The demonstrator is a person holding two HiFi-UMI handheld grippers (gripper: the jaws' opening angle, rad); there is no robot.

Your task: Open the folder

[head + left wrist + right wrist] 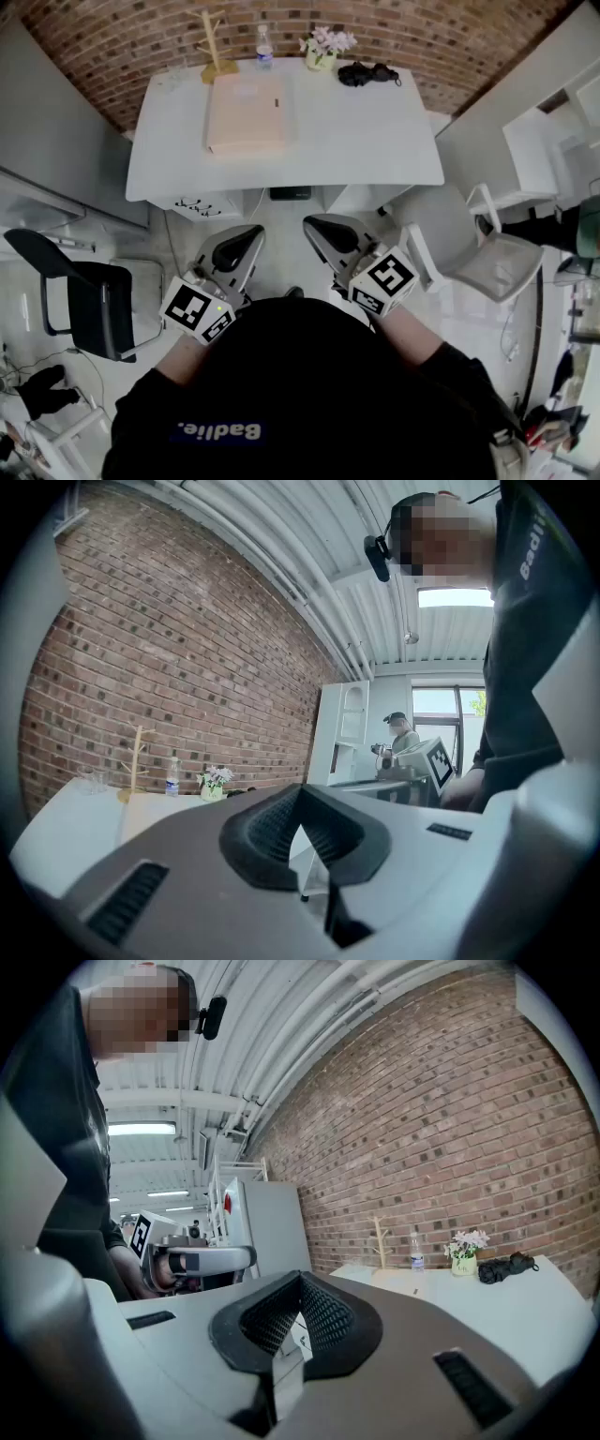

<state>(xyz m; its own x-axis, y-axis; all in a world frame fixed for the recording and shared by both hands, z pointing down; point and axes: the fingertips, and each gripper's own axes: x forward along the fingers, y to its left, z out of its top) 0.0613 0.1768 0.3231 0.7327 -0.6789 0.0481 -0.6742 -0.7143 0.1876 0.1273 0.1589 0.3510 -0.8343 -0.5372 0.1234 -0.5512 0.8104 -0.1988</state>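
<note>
Held level, short of the tabletop's (pixel 356 131) near edge and clear of its surface: left gripper (pixel 251 234) and right gripper (pixel 317 227), side by side. Left fingers pressed together, nothing between. Right fingers likewise pressed together and empty. On the tabletop's left half, toward its far edge: the folder (pixel 246 114), peach, closed, lying flat. Along the tabletop's far edge, left to right: a wooden stand (pixel 217 47), a water bottle (pixel 264 45), a pot of flowers (pixel 323 52), a black bundle (pixel 367 73).
</note>
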